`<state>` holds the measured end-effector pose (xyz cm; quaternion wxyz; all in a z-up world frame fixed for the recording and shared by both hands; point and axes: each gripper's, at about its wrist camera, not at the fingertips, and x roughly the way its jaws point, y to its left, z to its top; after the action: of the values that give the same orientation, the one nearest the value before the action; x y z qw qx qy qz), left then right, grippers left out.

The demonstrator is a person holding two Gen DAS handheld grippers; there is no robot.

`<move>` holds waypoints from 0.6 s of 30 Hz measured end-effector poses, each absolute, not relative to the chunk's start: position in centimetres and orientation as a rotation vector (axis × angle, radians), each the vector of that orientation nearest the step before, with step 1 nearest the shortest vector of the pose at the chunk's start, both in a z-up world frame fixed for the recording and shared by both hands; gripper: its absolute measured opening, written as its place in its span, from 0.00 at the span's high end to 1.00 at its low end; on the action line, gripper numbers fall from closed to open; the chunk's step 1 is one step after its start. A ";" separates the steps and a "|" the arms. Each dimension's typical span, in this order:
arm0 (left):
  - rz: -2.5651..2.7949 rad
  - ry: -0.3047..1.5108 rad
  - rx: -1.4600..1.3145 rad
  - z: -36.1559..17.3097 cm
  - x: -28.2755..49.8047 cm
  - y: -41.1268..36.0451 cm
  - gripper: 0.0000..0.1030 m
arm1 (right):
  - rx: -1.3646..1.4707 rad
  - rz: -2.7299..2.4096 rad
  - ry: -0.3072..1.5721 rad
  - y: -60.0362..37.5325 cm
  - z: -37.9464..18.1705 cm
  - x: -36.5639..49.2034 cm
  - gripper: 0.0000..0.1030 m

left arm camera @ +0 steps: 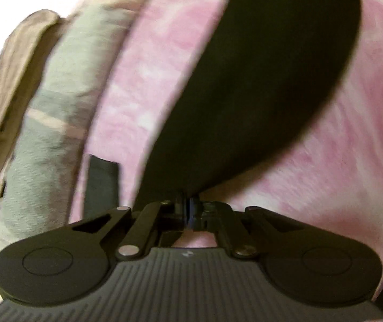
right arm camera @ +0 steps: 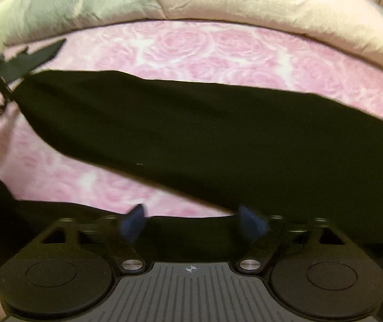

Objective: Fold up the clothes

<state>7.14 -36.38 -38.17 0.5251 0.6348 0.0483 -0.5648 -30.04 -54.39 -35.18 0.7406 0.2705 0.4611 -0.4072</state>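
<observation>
While the long black cloth garment (right arm camera: 191, 134) lies stretched in a broad dark band across the pink rose-patterned bedspread (right arm camera: 205, 45), the left claw (left arm camera: 188, 201) is pinched tight on one tapered end of it. From the left wrist view, the black fabric fans out from the closed jaws and swells upward into a wide dark shape. Its surface reads plain, matte and smooth, with hardly a wrinkle showing, though blur softens every edge.

Over on the right wrist view, the right claw (right arm camera: 194, 221) stands wide apart, its two blue fingertips (right arm camera: 251, 224) hovering over a second stretch of black fabric near the bottom of the frame. Whether the pads touch the cloth cannot be told; they grip nothing. The left claw shows up here too, at the far left edge, clamped on the garment's narrow end.

Beyond the bedspread, a rumpled cream and beige bedding roll (right arm camera: 245, 2) curves along the far side, with a grey-green patch of cloth (left arm camera: 52, 94) beside it.

Plenty stays unclear. The garment runs off the right edge of the frame, so its full shape and kind cannot be made out. A dark flat strip (left arm camera: 101, 179) at the bedspread's edge in the left view is too blurred to identify.
</observation>
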 end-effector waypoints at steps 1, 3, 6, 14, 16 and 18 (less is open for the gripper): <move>-1.348 0.112 1.495 -37.1 7.4 -36.9 0.98 | 0.568 -0.906 1.022 -54.5 -35.2 -30.3 0.13; -1.340 0.129 1.445 -35.2 8.0 -38.2 0.98 | 0.528 -0.915 1.044 -54.6 -35.1 -30.6 0.13; -1.333 0.198 1.411 -33.5 8.9 -40.5 0.98 | 0.502 -0.915 1.057 -54.9 -35.4 -31.0 0.13; -1.329 0.367 1.473 -35.0 9.6 -42.5 0.97 | 0.445 -0.934 1.062 -55.6 -35.8 -31.5 0.13; -1.309 0.383 1.459 -35.2 10.2 -43.0 0.96 | 0.409 -0.907 1.057 -55.7 -36.1 -31.0 0.13; -1.286 0.382 1.448 -35.5 10.6 -43.8 0.93 | 0.372 -0.881 1.051 -55.7 -36.4 -30.4 0.13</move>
<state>10.59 -43.78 -35.46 0.5510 0.6122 0.1613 -0.5437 -30.44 -55.75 -36.37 0.7581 0.1709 0.4822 -0.4044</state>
